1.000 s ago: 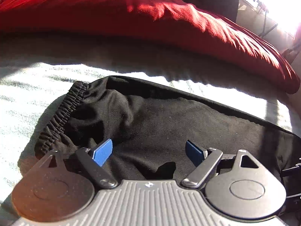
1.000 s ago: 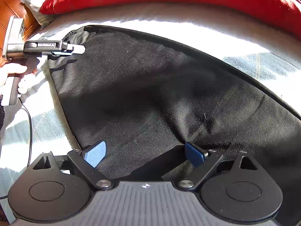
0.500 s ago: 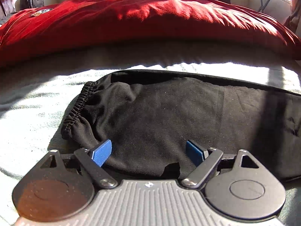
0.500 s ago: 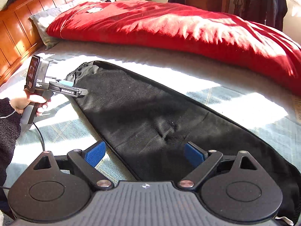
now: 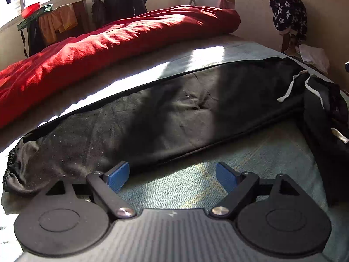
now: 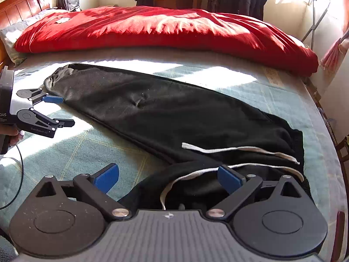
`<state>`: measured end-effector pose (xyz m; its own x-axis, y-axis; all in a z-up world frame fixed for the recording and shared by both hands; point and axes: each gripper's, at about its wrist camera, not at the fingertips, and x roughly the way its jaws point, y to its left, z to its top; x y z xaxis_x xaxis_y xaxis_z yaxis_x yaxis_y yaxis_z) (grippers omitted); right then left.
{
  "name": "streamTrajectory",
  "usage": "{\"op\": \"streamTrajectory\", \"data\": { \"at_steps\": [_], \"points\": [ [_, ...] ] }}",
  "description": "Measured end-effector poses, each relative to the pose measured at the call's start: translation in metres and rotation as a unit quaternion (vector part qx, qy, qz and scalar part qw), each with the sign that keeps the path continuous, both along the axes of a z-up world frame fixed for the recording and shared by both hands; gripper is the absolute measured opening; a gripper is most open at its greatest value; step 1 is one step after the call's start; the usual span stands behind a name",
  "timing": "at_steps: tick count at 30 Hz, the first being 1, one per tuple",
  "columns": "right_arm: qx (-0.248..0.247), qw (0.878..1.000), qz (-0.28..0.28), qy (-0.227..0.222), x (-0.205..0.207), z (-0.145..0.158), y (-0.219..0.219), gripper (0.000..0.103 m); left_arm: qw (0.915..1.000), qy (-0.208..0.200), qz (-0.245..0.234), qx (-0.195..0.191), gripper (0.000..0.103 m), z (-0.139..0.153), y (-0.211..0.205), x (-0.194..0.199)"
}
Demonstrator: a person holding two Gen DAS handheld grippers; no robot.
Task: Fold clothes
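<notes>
Looking at a pair of black sweatpants (image 6: pixel 165 113) stretched long across the bed (image 6: pixel 87 148), legs stacked one on the other as far as I can tell, cuff end by the headboard side and waistband end near me with the white drawstring (image 6: pixel 240 149) trailing over it. The red duvet (image 6: pixel 165 30) is bunched along the far side, well apart from the pants.

My left gripper (image 5: pixel 172 174) is spread wide, holding nothing, sitting just beside the elastic cuff (image 5: pixel 9 166) with one blue pad at the fabric edge and the other over bare sheet. Right gripper (image 6: pixel 168 178) is also spread and empty, hovering over the rumpled waistband (the drawstring runs right between the fingers, annoyingly).

My read: the lengthwise fold looks to be in place, so the step in hand is probably the crosswise fold, cuff end to waist end or the other way. Whichever end travels, each gripper would need to pinch both layers at once near an edge, lift low and even so the legs don't slide apart. That waistband lump would want flattening, and the cord tucking in, or the fold ends up lopsided.
</notes>
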<state>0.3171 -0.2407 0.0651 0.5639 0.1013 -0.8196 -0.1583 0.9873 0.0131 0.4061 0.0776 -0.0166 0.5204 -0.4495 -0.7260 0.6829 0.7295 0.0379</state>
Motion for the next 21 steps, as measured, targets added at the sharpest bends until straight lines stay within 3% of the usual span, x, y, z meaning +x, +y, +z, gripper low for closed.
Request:
{"op": "streamTrajectory", "data": {
  "at_steps": [3, 9, 21],
  "points": [
    [0.018, 0.999, -0.026, 0.02, -0.012, -0.027, 0.002, 0.099, 0.9995, 0.017, -0.025, 0.004, 0.087, -0.014, -0.003, -0.016],
    [0.061, 0.993, -0.081, 0.055, -0.028, -0.069, 0.011, 0.099, 0.9977, 0.064, -0.023, 0.003, 0.088, -0.033, 0.015, -0.028],
    [0.123, 0.978, -0.148, 0.083, -0.049, -0.109, 0.02, 0.099, 0.9971, 0.055, -0.002, -0.053, 0.088, -0.007, 0.026, -0.036]
  ]
}}
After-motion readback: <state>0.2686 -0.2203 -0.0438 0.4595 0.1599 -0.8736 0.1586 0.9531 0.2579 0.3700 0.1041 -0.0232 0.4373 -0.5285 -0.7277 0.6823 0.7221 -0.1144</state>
